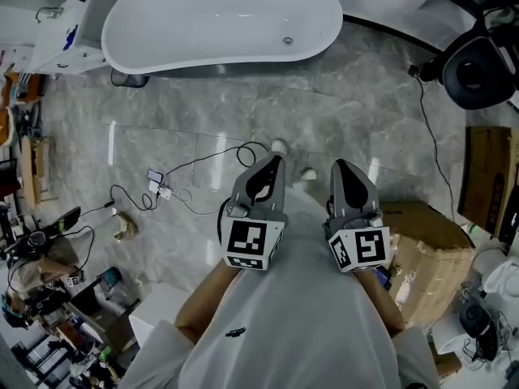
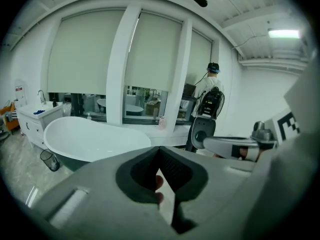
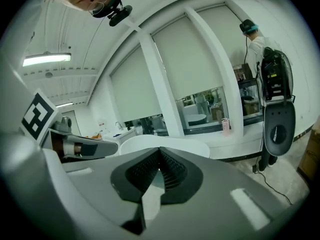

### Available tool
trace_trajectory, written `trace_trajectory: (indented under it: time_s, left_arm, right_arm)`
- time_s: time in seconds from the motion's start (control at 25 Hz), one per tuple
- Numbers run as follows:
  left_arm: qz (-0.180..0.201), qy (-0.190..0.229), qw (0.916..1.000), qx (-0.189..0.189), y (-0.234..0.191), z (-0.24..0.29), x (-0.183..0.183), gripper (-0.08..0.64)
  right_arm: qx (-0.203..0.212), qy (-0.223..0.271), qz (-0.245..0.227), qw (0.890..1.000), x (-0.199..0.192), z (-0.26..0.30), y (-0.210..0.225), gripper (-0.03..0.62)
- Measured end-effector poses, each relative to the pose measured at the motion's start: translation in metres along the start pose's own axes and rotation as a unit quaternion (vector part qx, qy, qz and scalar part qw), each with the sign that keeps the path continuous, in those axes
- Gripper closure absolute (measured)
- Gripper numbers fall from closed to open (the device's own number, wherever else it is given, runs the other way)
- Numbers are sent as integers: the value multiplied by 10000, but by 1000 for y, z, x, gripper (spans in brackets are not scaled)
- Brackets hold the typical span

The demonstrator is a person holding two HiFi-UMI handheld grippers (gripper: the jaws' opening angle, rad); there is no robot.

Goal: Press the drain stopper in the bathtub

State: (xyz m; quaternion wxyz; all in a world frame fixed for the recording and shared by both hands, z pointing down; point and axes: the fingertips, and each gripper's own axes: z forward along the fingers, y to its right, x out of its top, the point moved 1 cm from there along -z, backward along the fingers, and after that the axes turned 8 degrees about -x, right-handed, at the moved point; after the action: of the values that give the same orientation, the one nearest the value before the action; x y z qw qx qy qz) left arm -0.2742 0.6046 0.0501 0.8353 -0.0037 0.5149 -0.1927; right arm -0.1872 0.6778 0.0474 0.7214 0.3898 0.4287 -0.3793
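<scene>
While far from left gripper (image 1: 275, 160), stopper (image 1: 287, 40)

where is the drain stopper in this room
Start at the white oval freestanding bathtub at the top of the head view. Toward its right end sits the small round grey drain stopper, the only dark spot on the plain white inside.

I see the glossy white oval freestanding bathtub (image 1: 219, 61) lying lengthwise across the top of the head view, left of centre, its smooth basin catching a few light spots. The small round metallic drain stopper (image 1: 287, 41) sits on the basin floor towards the tub's right end; it is too small for me to tell whether it is raised or pressed.
</scene>
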Motion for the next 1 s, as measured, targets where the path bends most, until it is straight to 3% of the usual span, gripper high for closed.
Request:
trace_trajectory:
  time_s: [0.2, 0.36, 0.52, 0.64, 1.0]
  left_arm:
    - [-113, -121, 9999, -11, -15, 45, 7, 560]
    - [-250, 19, 9997, -19, -55, 74, 26, 560]
    - [-473, 156, 9987, 111, -120, 125, 64, 560]
    - [-276, 172, 9992, 221, -173, 151, 104, 560]
    - [-595, 28, 9981, -126, -304, 242, 178, 560]
  right_arm:
    - [179, -138, -95, 9997, 7, 45, 15, 598]
    - [200, -247, -290, 9991, 18, 95, 14, 598]
    - [323, -441, -503, 9972, 41, 172, 17, 597]
    - [440, -525, -620, 9957, 69, 234, 7, 597]
    - [645, -787, -790, 9917, 138, 423, -19, 596]
